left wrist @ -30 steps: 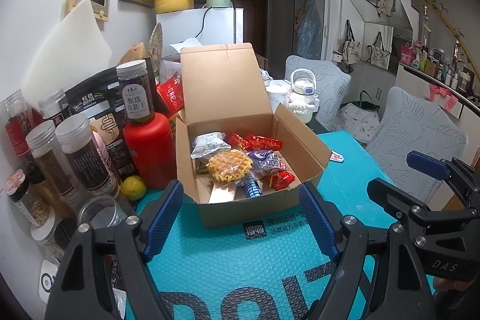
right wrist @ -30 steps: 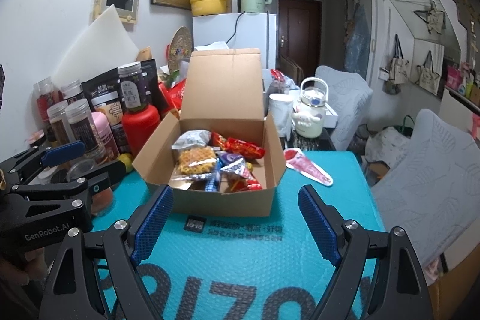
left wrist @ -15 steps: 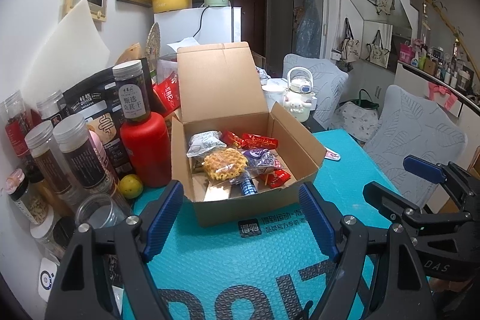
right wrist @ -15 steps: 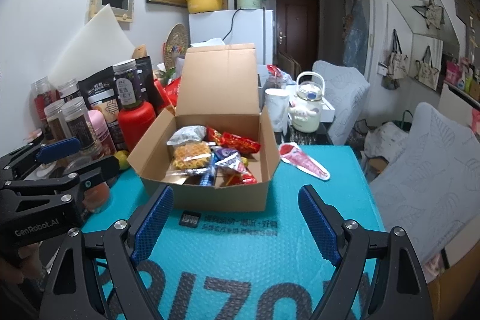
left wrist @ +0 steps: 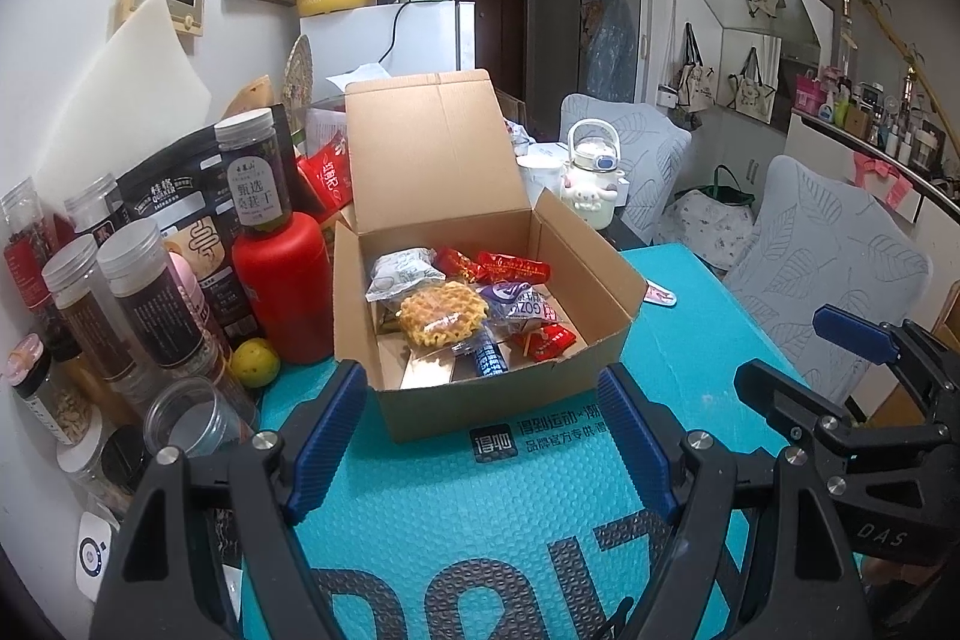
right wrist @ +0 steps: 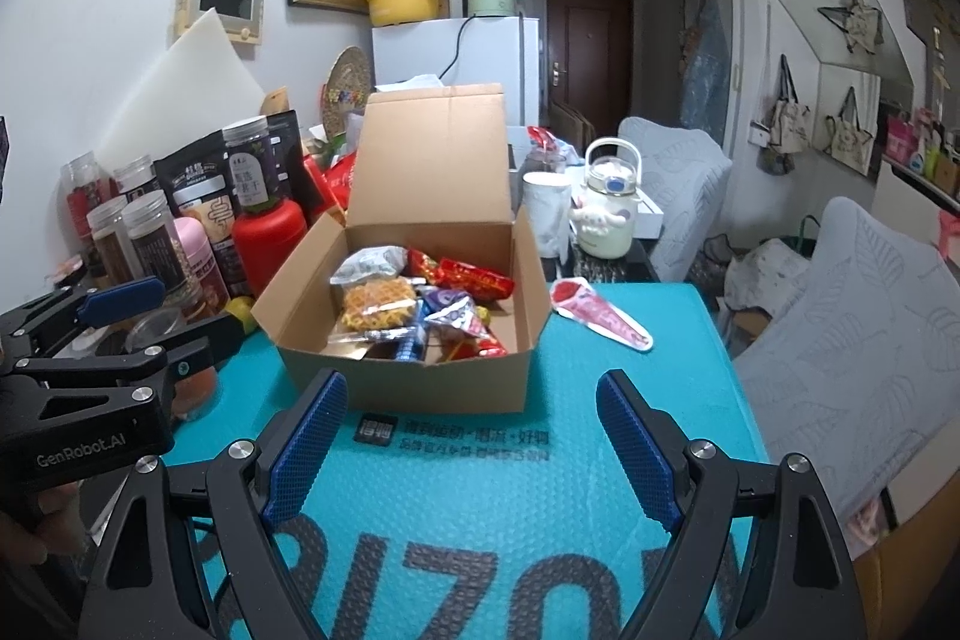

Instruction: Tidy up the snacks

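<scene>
The open brown cardboard box (right wrist: pixel 408 316) sits on my teal bubble mat (right wrist: pixel 540 490), already holding wrapped snacks (right wrist: pixel 420 298). Right of the box lies a red cone-shaped packet (right wrist: pixel 600 317); my right claw (right wrist: pixel 471 451), spread and empty, should approach it low and flat, while my left claw (left wrist: pixel 480 451) waits equally spread.

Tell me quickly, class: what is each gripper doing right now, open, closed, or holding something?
Left gripper: open, holding nothing, short of the cardboard box.
Right gripper: open, holding nothing, also short of the box.
</scene>
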`<action>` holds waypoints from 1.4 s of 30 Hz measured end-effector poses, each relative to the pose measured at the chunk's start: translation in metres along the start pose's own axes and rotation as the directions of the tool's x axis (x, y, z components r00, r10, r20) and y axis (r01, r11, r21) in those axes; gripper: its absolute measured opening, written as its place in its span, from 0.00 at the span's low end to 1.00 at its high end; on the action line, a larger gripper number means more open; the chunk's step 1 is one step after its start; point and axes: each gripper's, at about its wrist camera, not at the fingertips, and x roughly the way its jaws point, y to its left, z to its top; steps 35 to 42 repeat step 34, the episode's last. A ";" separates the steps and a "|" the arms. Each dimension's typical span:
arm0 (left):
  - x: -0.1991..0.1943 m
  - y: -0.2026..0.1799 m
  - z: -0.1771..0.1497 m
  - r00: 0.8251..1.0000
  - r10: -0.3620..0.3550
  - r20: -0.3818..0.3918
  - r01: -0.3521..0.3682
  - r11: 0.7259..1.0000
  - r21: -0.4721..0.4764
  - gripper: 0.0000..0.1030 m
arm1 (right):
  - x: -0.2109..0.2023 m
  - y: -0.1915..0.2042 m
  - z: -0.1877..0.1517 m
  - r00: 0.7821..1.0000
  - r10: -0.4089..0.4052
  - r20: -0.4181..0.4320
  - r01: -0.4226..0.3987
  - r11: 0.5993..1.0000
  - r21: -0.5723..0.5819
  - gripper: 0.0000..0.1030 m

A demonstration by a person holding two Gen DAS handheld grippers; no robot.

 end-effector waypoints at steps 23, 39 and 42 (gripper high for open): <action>0.001 0.000 0.002 1.000 0.023 -0.010 -0.023 1.000 0.016 0.77 | 0.010 -0.003 0.002 1.000 -0.010 -0.015 0.010 1.000 -0.002 0.84; 0.009 0.005 0.001 0.999 0.033 -0.029 -0.033 0.999 0.006 0.77 | 0.017 -0.004 0.001 1.000 -0.015 -0.028 0.015 1.000 -0.001 0.84; 0.009 0.005 0.001 0.999 0.033 -0.029 -0.033 0.999 0.006 0.77 | 0.017 -0.004 0.001 1.000 -0.015 -0.028 0.015 1.000 -0.001 0.84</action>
